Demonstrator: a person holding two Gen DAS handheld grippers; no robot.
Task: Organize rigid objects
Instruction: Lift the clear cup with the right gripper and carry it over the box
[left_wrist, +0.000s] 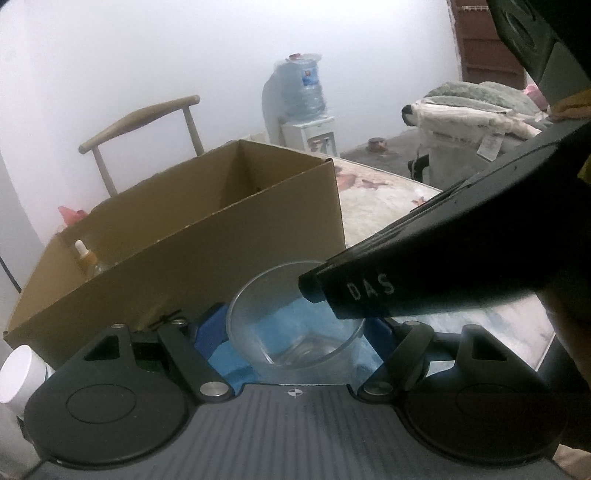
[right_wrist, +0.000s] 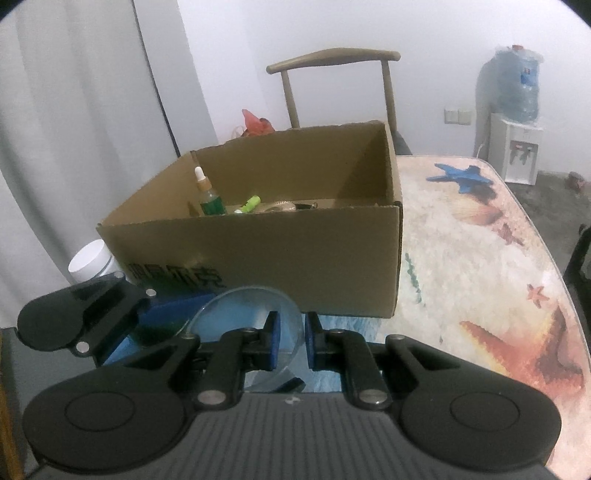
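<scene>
The cardboard box is filling the middle of the right wrist frame, sitting on the table. Just below it, the left gripper is clasping the glass cup between its spread blue pads. The right gripper is pinching the cup's rim, fingers nearly together.
</scene>
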